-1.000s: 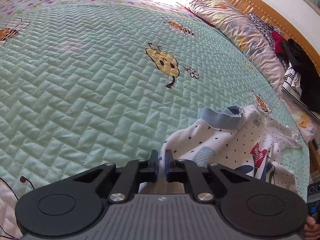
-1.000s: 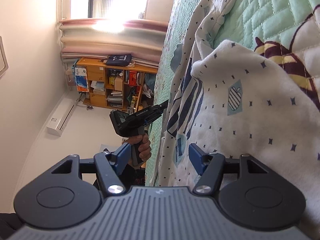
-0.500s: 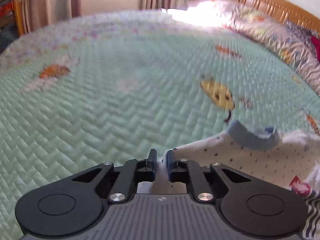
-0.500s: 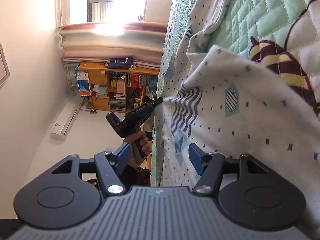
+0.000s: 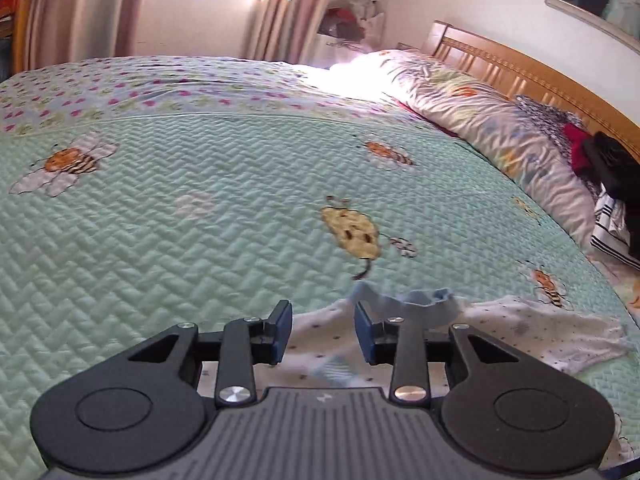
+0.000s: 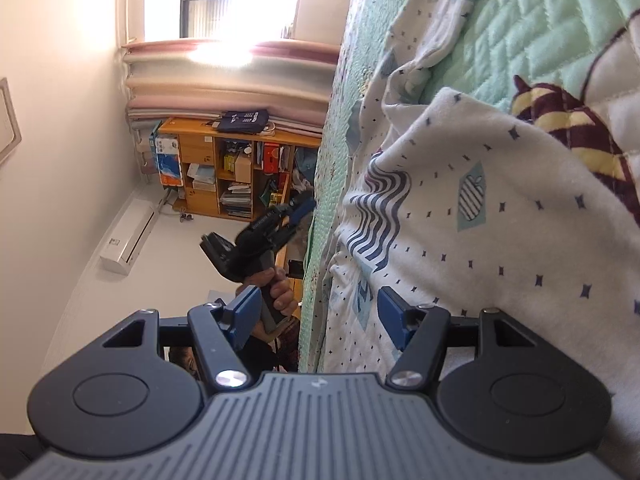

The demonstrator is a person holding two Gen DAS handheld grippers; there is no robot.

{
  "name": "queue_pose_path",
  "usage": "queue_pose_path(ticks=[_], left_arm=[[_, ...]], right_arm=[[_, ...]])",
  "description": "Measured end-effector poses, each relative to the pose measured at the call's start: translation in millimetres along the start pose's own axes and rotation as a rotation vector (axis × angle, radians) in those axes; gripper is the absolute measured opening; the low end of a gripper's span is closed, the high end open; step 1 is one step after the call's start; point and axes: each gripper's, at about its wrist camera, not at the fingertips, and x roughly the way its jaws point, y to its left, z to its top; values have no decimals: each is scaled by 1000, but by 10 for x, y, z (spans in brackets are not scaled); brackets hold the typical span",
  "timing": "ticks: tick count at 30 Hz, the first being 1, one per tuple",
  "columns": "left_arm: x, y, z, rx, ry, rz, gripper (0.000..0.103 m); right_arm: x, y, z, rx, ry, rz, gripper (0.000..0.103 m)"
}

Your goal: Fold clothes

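Note:
A small white child's top (image 5: 520, 332) with dark dots and a light blue collar (image 5: 404, 304) lies flat on the green quilted bedspread (image 5: 200, 220). My left gripper (image 5: 322, 330) is open just above its near edge, holding nothing. In the right wrist view the same top (image 6: 500, 232) fills the right side, with a wavy navy print (image 6: 376, 208). My right gripper (image 6: 316, 318) is open at the garment's edge by the bed side, empty. The left gripper (image 6: 296, 210) shows there, held in a hand beyond the bed edge.
A rolled floral duvet (image 5: 480, 120) and a pile of dark and striped clothes (image 5: 608, 184) lie along the wooden headboard (image 5: 532, 72). A wooden bookshelf (image 6: 224, 168) and an air conditioner (image 6: 128, 236) stand against the wall beyond the bed.
My left gripper was shut on the top's edge and has opened, letting it drop flat on the bed. It has also tipped up and back. My right gripper stays open.

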Motion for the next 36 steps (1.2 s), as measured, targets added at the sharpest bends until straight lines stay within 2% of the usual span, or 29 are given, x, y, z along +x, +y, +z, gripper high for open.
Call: queue_pose_path(ticks=[3, 7, 10, 12, 15, 18, 21, 22, 23, 28, 33, 36], left_arm=[[-95, -374, -207, -10, -47, -70, 40], [-445, -714, -733, -23, -135, -79, 61], [-665, -776, -1118, -43, -186, -10, 75], [-785, -720, -1315, -64, -222, 56, 78], [-901, -515, -1515, -145, -275, 127, 82], [-952, -341, -1656, -202, -302, 131, 82], [-925, -294, -1748, -203, -319, 98, 83], [-916, -281, -1768, -203, -325, 89, 84], [-906, -264, -1781, -204, -327, 81, 86], [-871, -177, -1815, -254, -326, 43, 88], [-861, -170, -1828, -262, -327, 30, 88], [-850, -177, -1832, -259, -320, 29, 89]], right_arm=[[-24, 267, 56, -167, -10, -14, 66], [53, 783, 451, -443, 8, -74, 66], [308, 1115, 956, -572, 81, -178, 66], [476, 1259, 1282, -668, 99, -228, 66], [747, 1236, 1773, -765, 178, -314, 66], [1057, 1012, 2214, -758, 257, -407, 66], [1307, 731, 2475, -722, 333, -456, 54], [1391, 635, 2545, -710, 361, -469, 45], [1475, 554, 2594, -700, 391, -476, 37], [1957, 454, 2439, -775, 558, -448, 26], [2328, 522, 2354, -855, 627, -413, 26], [2457, 500, 2295, -898, 664, -446, 26]])
